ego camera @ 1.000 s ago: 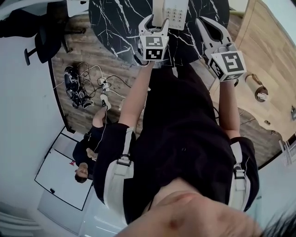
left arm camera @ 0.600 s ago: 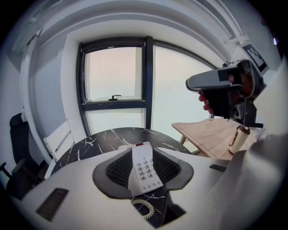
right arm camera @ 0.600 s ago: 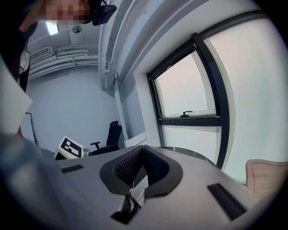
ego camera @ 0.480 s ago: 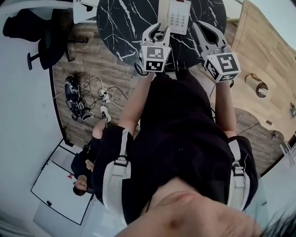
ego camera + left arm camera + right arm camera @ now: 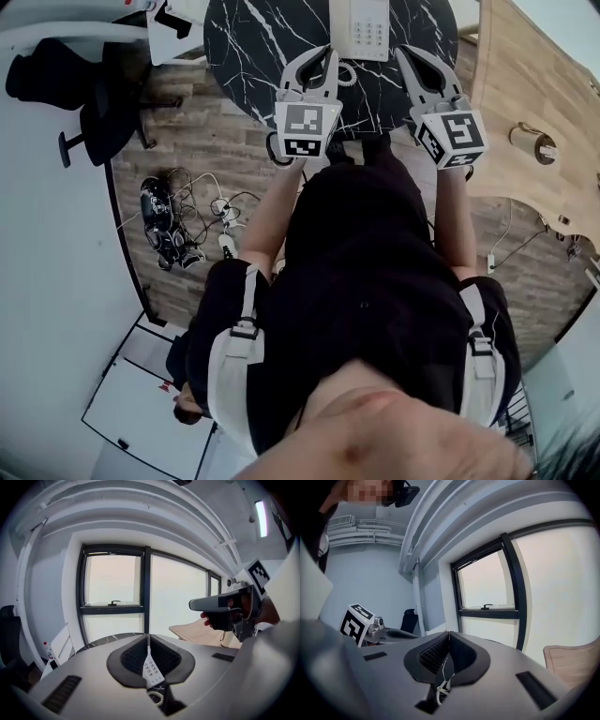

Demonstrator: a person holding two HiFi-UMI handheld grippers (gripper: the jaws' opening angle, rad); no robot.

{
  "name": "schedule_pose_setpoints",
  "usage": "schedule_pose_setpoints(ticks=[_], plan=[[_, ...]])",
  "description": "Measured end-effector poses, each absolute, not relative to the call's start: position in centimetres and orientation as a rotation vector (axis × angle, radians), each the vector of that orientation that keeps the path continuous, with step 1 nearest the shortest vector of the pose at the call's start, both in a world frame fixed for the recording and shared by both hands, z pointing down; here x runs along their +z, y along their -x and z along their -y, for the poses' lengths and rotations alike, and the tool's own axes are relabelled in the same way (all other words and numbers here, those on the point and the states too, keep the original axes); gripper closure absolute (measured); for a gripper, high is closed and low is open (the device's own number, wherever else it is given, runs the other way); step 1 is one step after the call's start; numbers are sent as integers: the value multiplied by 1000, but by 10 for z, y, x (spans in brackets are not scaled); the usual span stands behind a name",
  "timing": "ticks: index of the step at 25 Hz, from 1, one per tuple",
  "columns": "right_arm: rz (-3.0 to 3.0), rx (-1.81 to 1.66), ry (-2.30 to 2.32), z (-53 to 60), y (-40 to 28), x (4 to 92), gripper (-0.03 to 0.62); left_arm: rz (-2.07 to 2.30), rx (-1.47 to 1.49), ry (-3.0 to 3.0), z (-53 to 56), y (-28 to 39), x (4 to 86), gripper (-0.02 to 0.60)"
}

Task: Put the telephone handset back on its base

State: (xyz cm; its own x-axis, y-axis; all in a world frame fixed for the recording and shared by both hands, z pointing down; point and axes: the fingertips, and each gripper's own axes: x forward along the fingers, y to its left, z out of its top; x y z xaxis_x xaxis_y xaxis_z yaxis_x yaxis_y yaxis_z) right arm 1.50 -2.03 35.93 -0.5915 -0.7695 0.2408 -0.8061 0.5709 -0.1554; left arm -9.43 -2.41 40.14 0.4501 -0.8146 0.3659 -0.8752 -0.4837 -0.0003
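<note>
The white telephone (image 5: 362, 24) lies on the black marble table (image 5: 258, 37) at the top edge of the head view, with its coiled cord (image 5: 345, 75) trailing toward me. Its handset seems to rest along the base's left side, partly cut off. My left gripper (image 5: 322, 54) hovers just short of the phone. Its jaws have just been closing and now meet with nothing between them. Through the gap under the left gripper (image 5: 149, 638) show the keypad (image 5: 151, 670) and the cord (image 5: 157, 696). My right gripper (image 5: 405, 54) floats to the phone's right; the right gripper (image 5: 449, 634) has its tips touching and holds nothing.
A black office chair (image 5: 56, 80) stands at the left. Cables and a power strip (image 5: 178, 220) lie on the wooden floor. A light wooden tabletop (image 5: 530, 84) sits at the right. A large window (image 5: 140, 592) is beyond the table.
The left gripper was open beside the phone's handset; it has drawn back toward me, risen and shut. The right gripper has also pulled back. The phone now sits farther up in the head view.
</note>
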Motion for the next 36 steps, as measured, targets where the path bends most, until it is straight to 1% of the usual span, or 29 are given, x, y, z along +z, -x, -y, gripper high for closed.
schedule_pose_setpoints(ticks=[9, 17, 36], plan=[[2621, 324, -1436, -24, 3, 343, 565, 1461, 341, -2602, -6, 127, 359, 565], [2603, 301, -1495, -46, 4, 335, 565, 1453, 255, -2624, -24, 140, 343, 566], [2598, 282, -1519, -58, -3, 330, 565, 1412, 266, -2623, -34, 136, 344, 566]])
